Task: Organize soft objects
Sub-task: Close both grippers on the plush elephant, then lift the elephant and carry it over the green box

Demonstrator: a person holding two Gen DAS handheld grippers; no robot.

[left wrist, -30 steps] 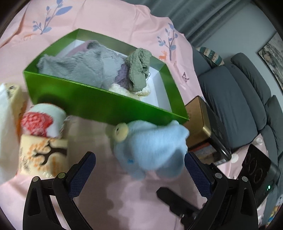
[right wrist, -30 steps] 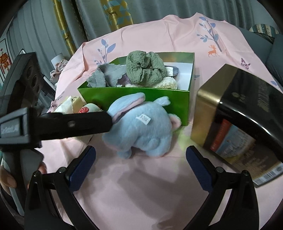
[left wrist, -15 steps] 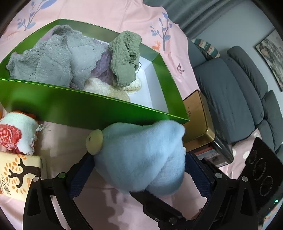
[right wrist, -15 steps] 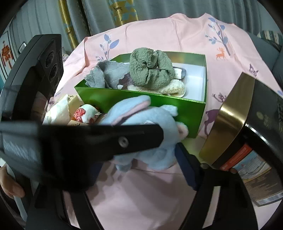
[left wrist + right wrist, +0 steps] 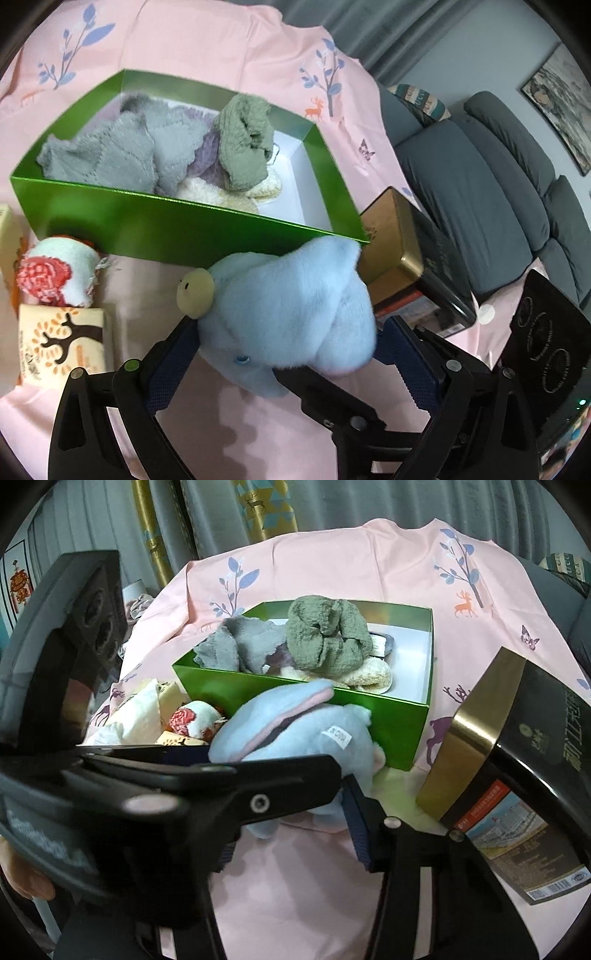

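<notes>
Step in hand: grasping the pale blue plush animal toy point(image 5: 288, 314), which lies on the pink printed tablecloth point(image 5: 258, 424) just at 6 o'clock of the shiny green open cardboard box point(image 5: 177, 229), its pink-lined ear touching the near wall. Left gripper point(image 5: 291, 354): navy pads sit against both flanks of the toy, fur bulging over them; reads as pinching the toy. Right gripper point(image 5: 295, 805): jaws closing with the toy's rump between them; its right pad point(image 5: 356, 819) meets the fur, the left pad is hidden behind the left gripper's black body, so full contact cannot be told. Box already holds a grey fleece cloth point(image 5: 110, 158), an olive-green knitted bundle point(image 5: 243, 147) and a cream fuzzy item point(image 5: 207, 192); bare white floor remains at the 3 o'clock end of the box. Judged next move: lift the toy clear of the near green wall, carry toward 12 o'clock, lower into that free corner. Edges: near wall rim directly ahead of the toy; gold-and-black rectangular tin point(image 5: 517, 775) close at 3 o'clock; rolled red-and-white terry cloth point(image 5: 55, 277) and tree-print cream cloth point(image 5: 62, 339) at 9 o'clock. Both tools crowd one toy, so sideways room is slim; upward is free.
</notes>
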